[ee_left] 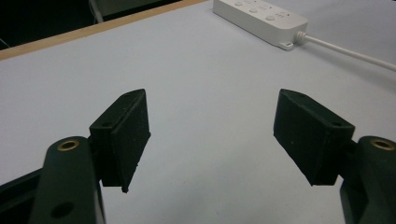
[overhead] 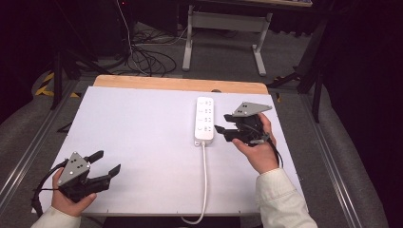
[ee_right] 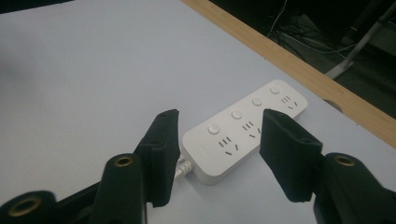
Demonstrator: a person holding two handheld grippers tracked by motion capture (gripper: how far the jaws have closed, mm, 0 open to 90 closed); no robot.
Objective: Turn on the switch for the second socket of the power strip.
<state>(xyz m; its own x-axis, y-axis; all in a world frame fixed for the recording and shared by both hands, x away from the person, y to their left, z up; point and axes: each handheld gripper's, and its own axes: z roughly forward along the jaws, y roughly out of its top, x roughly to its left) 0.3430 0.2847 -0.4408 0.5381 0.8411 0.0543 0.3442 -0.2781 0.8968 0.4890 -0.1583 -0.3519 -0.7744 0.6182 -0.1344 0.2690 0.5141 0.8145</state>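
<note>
Item: white four-socket plastic power strip (overhead: 205, 120), lying near worktop's far edge. I am hovering right gripper (overhead: 223, 130) half-released beside it, grasping nothing; next, straddling it squarely. Left gripper (overhead: 108, 164) resting released.

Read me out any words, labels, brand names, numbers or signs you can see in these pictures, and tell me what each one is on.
No text can be read anywhere.
Power strip: a faint grey mark near its cable end in the right gripper view, too small and blurred to read; its round buttons look blank.
Left gripper and right gripper: plain black jaws, no lettering.
Table: plain white top, no print.
</note>
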